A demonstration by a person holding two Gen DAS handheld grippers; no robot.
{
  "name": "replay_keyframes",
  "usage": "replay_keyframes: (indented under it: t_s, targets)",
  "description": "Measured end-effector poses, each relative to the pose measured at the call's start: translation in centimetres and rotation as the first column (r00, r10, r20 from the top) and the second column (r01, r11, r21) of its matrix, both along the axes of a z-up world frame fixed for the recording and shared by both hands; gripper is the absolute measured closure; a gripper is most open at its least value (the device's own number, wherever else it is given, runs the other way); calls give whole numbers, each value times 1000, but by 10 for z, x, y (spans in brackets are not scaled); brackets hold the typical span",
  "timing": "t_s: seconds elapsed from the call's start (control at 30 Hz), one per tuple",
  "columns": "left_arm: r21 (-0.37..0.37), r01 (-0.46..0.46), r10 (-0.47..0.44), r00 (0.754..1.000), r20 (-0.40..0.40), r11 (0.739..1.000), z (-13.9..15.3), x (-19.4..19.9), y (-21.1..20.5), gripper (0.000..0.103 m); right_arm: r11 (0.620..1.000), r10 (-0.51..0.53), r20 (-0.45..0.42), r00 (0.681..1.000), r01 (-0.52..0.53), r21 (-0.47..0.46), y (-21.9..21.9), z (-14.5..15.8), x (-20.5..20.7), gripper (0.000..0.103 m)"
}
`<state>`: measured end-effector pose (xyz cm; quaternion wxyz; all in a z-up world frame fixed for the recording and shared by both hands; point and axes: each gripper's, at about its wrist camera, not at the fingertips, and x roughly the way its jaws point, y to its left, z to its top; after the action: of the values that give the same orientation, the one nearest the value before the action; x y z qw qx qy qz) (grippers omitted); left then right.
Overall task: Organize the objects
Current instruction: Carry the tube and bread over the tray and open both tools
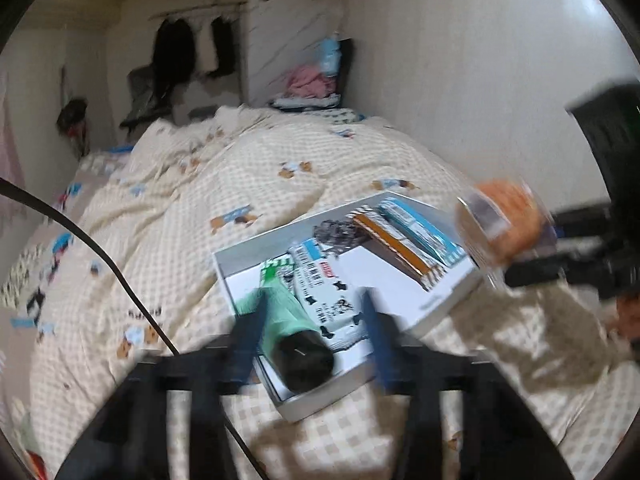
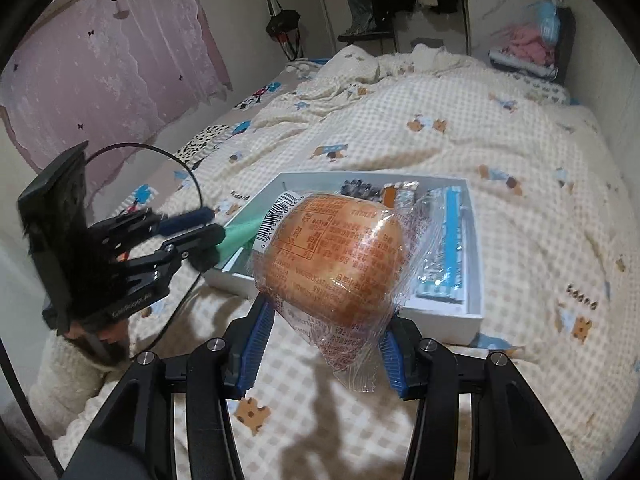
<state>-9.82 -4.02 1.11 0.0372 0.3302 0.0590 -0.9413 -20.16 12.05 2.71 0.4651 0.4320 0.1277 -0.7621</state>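
Two grippers at work over one white box (image 1: 448, 296) lying on the bed (image 1: 240, 168), near its foot-end edge. Left gripper (image 1: 316, 320): jaws spread, green tube (image 1: 288, 316) with black cap lying between them in the box's near corner, pads apparently clear of it; the frame is blurred. Right gripper (image 2: 324, 344): clenched on wrapped bun (image 2: 332, 256), held in the air just short of the box's near wall.

Risks, as judged:
- Bun wrapper is slick and loose; grip sits low on the packet, so it may slide or tip out before reaching the box.
- Box rests on soft quilt; a push on its wall could tilt it and spill contents.
- The two grippers are close at the same corner; they could knock together.

Around: snack packets (image 1: 412, 236) along the box's far side leave only the middle free. A black cable (image 1: 100, 256) trails across the quilt beside the left gripper.
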Motion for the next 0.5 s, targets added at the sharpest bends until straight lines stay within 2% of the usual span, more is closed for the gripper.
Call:
replay_keyframes:
  t_s: [0.03,0.1,0.17,0.27,0.33,0.4,0.43,0.5]
  targets:
    - [28,-6,6,1000,-2,1000,-1,1,-3,33,1000,1,-3,1000,-1,5,0,-1,1,51]
    - [71,-11,11,1000,14,997,-3,-3,-9,32,1000,2,-4,1000,-2,10,-4,-3,0,51]
    - [81,-28,27,1000,15,996,-3,-4,-10,32,1000,-3,2,1000,3,7,-10,-3,-4,51]
    - [98,3,-3,1000,1,995,-3,0,-4,28,999,-14,-8,1000,15,30,-25,-6,-15,51]
    - [79,17,-16,1000,-8,997,-1,2,3,24,999,-24,21,1000,23,38,-33,-14,-23,51]
    - [28,24,-23,1000,-19,999,0,5,12,24,999,-23,69,997,20,33,-39,-23,-31,51]
    - [14,25,-25,999,-20,1000,0,5,14,23,999,-20,74,997,18,29,-41,-26,-32,51]
    - [-21,33,-33,999,-27,999,0,7,21,21,999,-9,25,1000,8,35,-45,-28,-30,48]
